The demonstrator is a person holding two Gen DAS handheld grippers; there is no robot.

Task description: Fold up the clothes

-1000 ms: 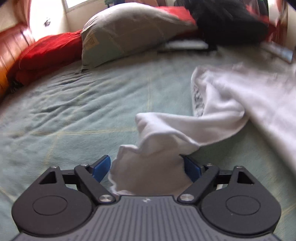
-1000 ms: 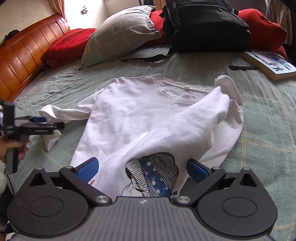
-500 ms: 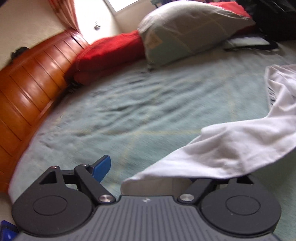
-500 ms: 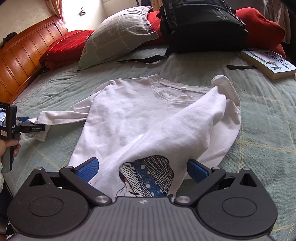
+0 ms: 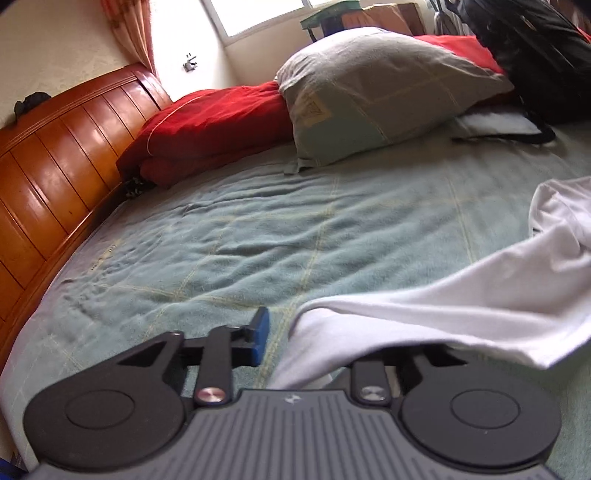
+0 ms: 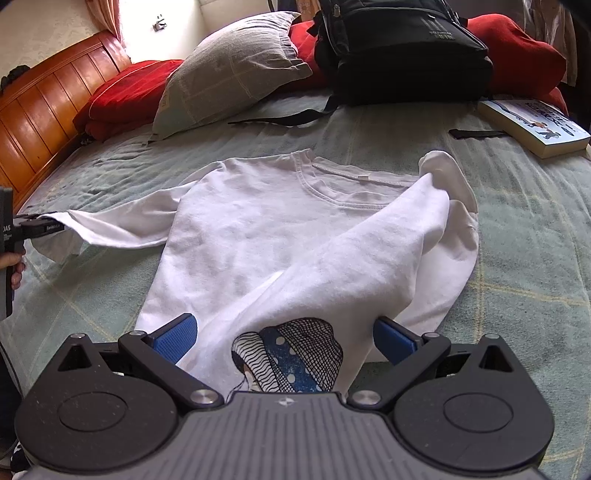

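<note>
Sleeve [image 6: 122,225] stretches sideways from the white shirt [image 6: 280,251] toward the wooden headboard [image 6: 40,114], its cuff apparently between the left gripper's [image 6: 55,227] closing jaws, while the right gripper [image 6: 284,338] gapes over the hem.

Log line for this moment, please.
stage: sleeve fold | left hand-held gripper: closing on white cotton long-sleeve shirt's cuff | right hand-held gripper: open over printed hem | surface: green blanket

I see a big bed [image 5: 258,240] with a green blanket. A shiny wooden headboard [image 5: 55,177] stands at the left of the frame. A bright window [image 5: 258,14] and a pink curtain [image 5: 129,29] sit along the top, above a pale wall [image 5: 55,48].
</note>
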